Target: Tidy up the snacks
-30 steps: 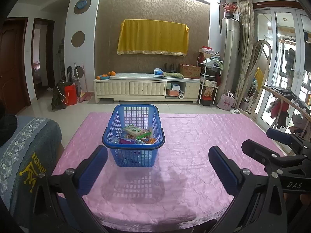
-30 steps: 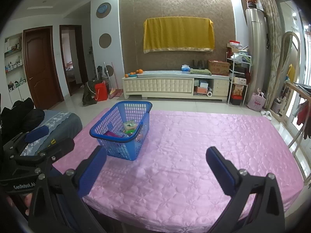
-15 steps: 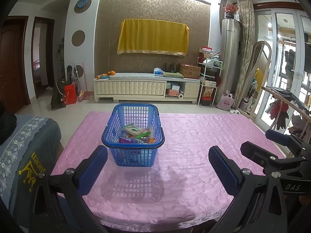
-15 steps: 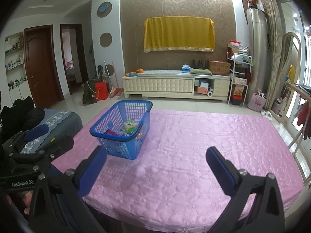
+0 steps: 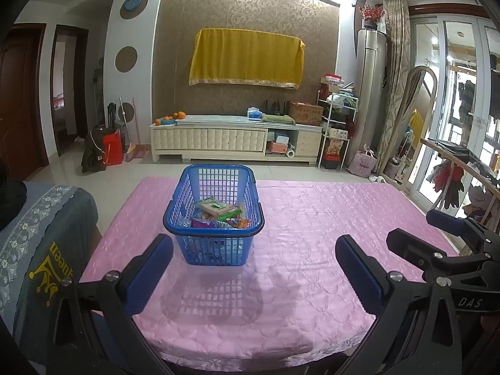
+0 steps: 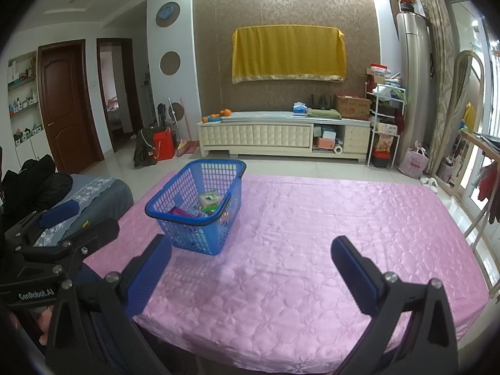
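A blue plastic basket (image 5: 214, 240) stands on the pink tablecloth (image 5: 306, 218), left of the middle. Several snack packets (image 5: 218, 212) lie inside it. The basket also shows in the right wrist view (image 6: 200, 237) with the snacks (image 6: 209, 201) in it. My left gripper (image 5: 254, 251) is open and empty, held back from the basket near the table's front edge. My right gripper (image 6: 251, 254) is open and empty, to the right of the basket. The right gripper's body shows at the right of the left wrist view (image 5: 443, 250); the left gripper's body shows at the left of the right wrist view (image 6: 59, 234).
A chair with a grey-blue cover (image 5: 34, 250) stands at the table's left side. A wooden rack with clothes (image 5: 459, 172) stands to the right. A white TV cabinet (image 5: 234, 139) lines the far wall beyond the floor.
Nothing has visibly moved apart from a very slight shift of both views; both grippers stay open and the basket stays in place.
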### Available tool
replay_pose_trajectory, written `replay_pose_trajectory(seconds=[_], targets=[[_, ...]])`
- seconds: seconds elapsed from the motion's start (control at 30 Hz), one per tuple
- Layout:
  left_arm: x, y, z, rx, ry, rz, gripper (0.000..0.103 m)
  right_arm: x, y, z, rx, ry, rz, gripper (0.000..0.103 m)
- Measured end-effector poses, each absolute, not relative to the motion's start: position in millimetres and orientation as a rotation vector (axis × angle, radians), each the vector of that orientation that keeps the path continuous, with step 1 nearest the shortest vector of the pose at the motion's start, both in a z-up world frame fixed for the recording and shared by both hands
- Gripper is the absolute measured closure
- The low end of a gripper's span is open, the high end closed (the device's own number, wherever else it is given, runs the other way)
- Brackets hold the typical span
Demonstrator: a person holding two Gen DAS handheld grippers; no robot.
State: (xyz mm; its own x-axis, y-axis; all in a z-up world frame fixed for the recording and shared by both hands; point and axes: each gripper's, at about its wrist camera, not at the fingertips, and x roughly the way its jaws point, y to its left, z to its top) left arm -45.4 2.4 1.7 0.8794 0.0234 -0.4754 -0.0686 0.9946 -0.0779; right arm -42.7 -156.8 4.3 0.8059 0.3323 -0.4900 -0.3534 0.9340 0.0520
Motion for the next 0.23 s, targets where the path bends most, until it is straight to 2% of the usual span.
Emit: replay_pose_trajectory(seconds=[0.23], targets=[[-45.3,2.6,1.5,-0.098,0.497,0.047,0.000,-42.7,-158.0,3.6,-0.039,0.520,0.369,0.000]])
